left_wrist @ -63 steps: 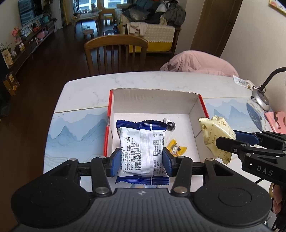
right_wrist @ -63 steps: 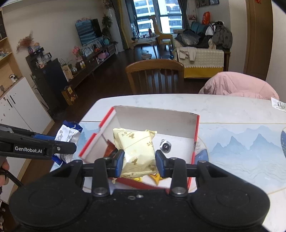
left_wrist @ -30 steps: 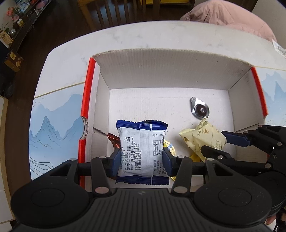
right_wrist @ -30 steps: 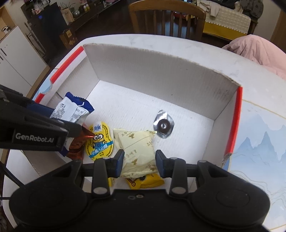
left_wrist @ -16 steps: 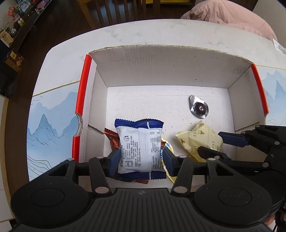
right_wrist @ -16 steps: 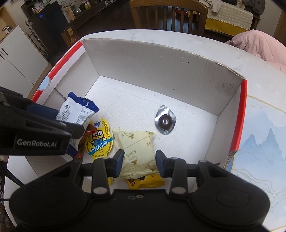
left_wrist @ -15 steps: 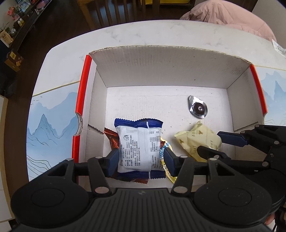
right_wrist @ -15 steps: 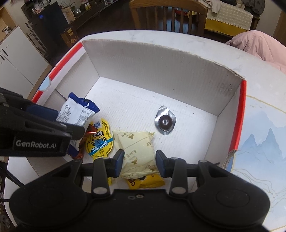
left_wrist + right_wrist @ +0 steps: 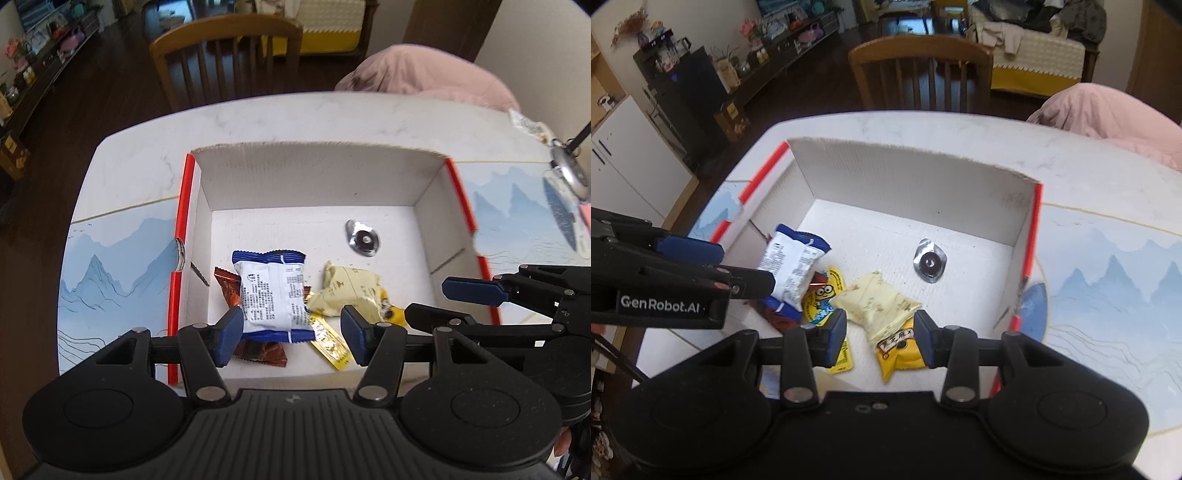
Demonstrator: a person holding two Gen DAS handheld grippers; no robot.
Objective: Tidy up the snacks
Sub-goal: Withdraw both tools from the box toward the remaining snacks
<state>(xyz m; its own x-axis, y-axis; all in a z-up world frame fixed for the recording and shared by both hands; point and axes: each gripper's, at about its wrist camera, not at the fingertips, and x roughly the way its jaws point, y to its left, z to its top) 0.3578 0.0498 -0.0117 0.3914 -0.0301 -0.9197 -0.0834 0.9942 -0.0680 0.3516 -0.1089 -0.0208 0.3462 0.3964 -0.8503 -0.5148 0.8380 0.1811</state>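
While both hover above the box (image 9: 317,177), left claw (image 9: 291,334) and right claw (image 9: 880,332) agape, empty.

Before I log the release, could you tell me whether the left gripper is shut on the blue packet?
No, the left gripper is open and the blue packet lies loose in the box.

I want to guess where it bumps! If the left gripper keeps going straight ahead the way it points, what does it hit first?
Probably the blue and white snack packet. It lies in the cardboard box right ahead of the open left gripper, between its fingers. Depth is hard to judge here.
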